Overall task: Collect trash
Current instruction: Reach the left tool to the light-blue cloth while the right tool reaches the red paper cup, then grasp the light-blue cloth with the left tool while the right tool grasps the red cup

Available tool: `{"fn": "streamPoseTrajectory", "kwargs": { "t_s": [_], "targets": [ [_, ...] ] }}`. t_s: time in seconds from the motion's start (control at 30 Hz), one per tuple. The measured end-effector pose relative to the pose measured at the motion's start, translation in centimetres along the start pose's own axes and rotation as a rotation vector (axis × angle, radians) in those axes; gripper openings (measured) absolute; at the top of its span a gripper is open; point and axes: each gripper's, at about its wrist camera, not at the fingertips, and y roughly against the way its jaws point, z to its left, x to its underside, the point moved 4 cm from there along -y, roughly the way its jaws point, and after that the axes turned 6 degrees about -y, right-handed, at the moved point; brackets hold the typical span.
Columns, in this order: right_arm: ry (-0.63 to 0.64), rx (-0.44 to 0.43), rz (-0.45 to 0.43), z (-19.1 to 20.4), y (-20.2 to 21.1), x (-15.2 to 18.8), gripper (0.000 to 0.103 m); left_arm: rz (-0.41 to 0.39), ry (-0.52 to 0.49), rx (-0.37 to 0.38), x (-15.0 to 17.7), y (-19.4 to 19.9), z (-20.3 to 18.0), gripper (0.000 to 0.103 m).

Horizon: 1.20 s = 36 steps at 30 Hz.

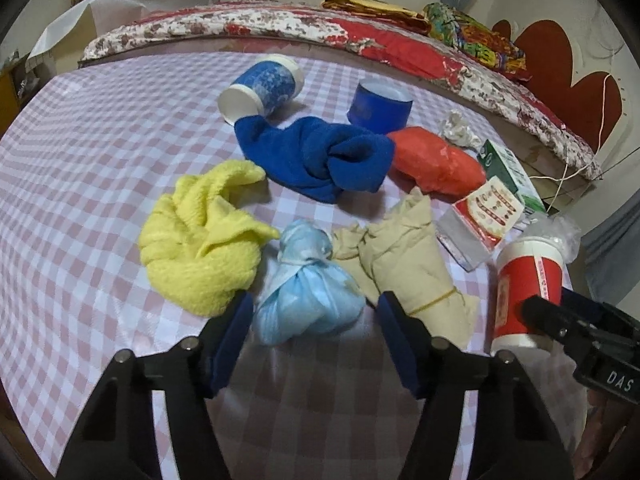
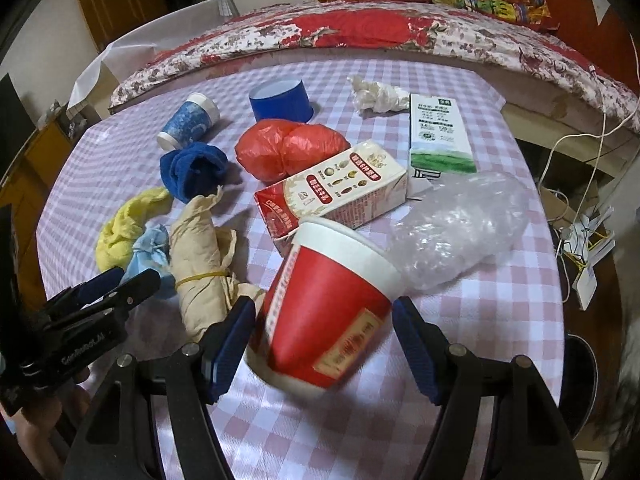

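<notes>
Behind the checked bench (image 1: pixel 100 152) runs a bed (image 1: pixel 248 24) under a floral quilt. Rags, bags, cartons and cups litter the cloth. Nearest the right gripper (image 2: pixel 324 344) a red cup (image 2: pixel 328 304) lies tilted between wide-open jaws, apparently ungripped; close gently so it isn't crushed. Equally open, the left gripper (image 1: pixel 316 340) straddles a knotted blue bag (image 1: pixel 308 288), holding nothing.

Left gripper (image 1: pixel 316 320) jaws spread wide, straddling knotted light-blue bag (image 1: pixel 308 288) on pink checked tablecloth (image 1: pixel 100 160). Yellow cloth (image 1: pixel 200 236) touches bag's left side; tan bundle (image 1: pixel 412 256) with rubber band just right. Blue towel (image 1: pixel 320 156) beyond. Right gripper (image 1: pixel 560 316) against red paper cup (image 1: pixel 528 288), grip unclear.
</notes>
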Motion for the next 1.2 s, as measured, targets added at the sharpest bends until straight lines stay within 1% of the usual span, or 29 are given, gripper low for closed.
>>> {"fn": "streamPoseTrajectory", "kwargs": {
  "t_s": [0.17,0.23,0.27,0.3,0.37,0.4,0.47,0.53,0.57,0.63,0.67,0.83,0.9,0.93,0.97,1.03,1.07,1.1,1.13,1.2],
  "targets": [
    [0.005,-0.010,-0.004,0.1,-0.4,-0.3,0.073,0.030,-0.005,-0.007,0.1,-1.2,0.0,0.059],
    [0.005,-0.013,-0.006,0.2,-0.5,-0.4,0.073,0.029,-0.005,-0.010,0.2,-1.3,0.0,0.056],
    [0.006,-0.016,-0.006,0.2,-0.6,-0.4,0.073,0.027,-0.003,-0.012,0.2,-1.2,0.1,0.053],
    [0.008,-0.019,-0.007,0.2,-0.6,-0.3,0.073,0.021,0.001,-0.011,0.2,-1.2,0.2,0.047],
    [0.017,-0.036,-0.011,0.3,-0.4,-0.2,0.070,0.010,0.011,0.000,0.2,-1.0,0.4,0.038],
    [0.019,-0.041,-0.013,0.4,-0.4,-0.1,0.069,0.007,0.014,0.008,0.2,-1.0,0.5,0.035],
    [0.021,-0.053,-0.015,0.5,-0.1,0.1,0.064,0.005,0.012,0.015,0.2,-0.7,0.5,0.032],
    [0.029,-0.062,-0.019,0.8,0.2,0.2,0.060,-0.002,0.011,0.016,0.2,-0.2,0.5,0.031],
    [0.035,-0.064,-0.021,0.9,0.4,0.2,0.057,-0.008,0.009,0.015,0.3,0.1,0.5,0.031],
    [0.043,-0.071,-0.033,1.1,1.0,0.3,0.044,-0.019,0.006,0.016,0.3,0.7,0.3,0.031],
    [0.045,-0.070,-0.032,1.1,1.1,0.4,0.043,-0.024,0.002,0.017,0.4,1.0,0.2,0.031],
    [0.036,-0.080,-0.016,0.8,1.0,0.5,0.044,-0.019,-0.008,0.032,1.1,1.6,-0.1,0.026],
    [0.028,-0.070,0.023,0.8,0.2,0.4,0.057,-0.020,-0.002,0.037,1.4,1.8,-0.2,0.026],
    [0.031,-0.057,0.036,0.8,-0.2,0.5,0.069,-0.021,-0.001,0.038,1.4,1.8,-0.1,0.026],
    [0.034,-0.058,0.045,0.8,-0.7,0.5,0.071,-0.021,-0.001,0.039,1.5,1.9,-0.2,0.026],
    [0.034,-0.060,0.065,0.9,-1.5,0.6,0.071,-0.018,0.003,0.042,1.6,1.8,-0.1,0.026],
    [0.031,-0.072,0.069,0.9,-1.9,0.6,0.068,-0.018,0.003,0.044,1.6,1.7,-0.1,0.026],
    [0.027,-0.083,0.066,0.9,-2.0,0.6,0.062,-0.016,0.001,0.044,1.6,1.7,-0.1,0.026],
    [0.024,-0.087,0.053,1.0,-1.8,0.5,0.060,-0.015,0.001,0.046,1.6,1.6,-0.1,0.026],
    [0.030,-0.089,0.022,1.0,-1.2,0.4,0.058,-0.020,-0.001,0.049,1.9,1.8,-0.2,0.026]
  ]
}}
